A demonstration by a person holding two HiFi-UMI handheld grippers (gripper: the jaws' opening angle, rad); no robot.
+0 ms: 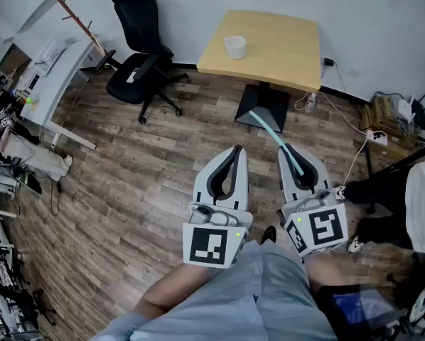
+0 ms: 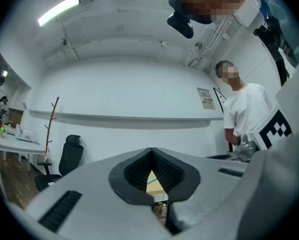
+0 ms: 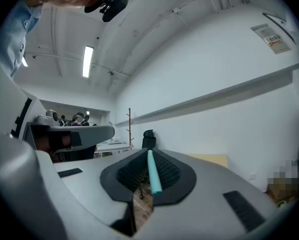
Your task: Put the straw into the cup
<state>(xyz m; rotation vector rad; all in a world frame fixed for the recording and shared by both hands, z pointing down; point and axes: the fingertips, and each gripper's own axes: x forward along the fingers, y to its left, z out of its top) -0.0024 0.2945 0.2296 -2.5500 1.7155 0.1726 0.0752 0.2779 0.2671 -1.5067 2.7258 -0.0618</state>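
Observation:
A white cup (image 1: 235, 46) stands on the left part of a light wooden table (image 1: 283, 41) at the far side of the room. My right gripper (image 1: 286, 149) is shut on a teal straw (image 1: 269, 128), which sticks out forward and to the left, towards the table's base. In the right gripper view the straw (image 3: 153, 174) lies along the closed jaws of the right gripper (image 3: 148, 151). My left gripper (image 1: 237, 150) is beside it, shut and holding nothing. Both are held over the wood floor, well short of the table. In the left gripper view the left gripper (image 2: 152, 151) points at the table.
A black office chair (image 1: 138, 69) stands left of the table, next to a white desk (image 1: 52, 77). The table's dark base (image 1: 264, 105) has a bottle (image 1: 310, 103) beside it. Cables and a power strip (image 1: 376, 137) lie at the right. A person in a white shirt (image 2: 244, 111) stands nearby.

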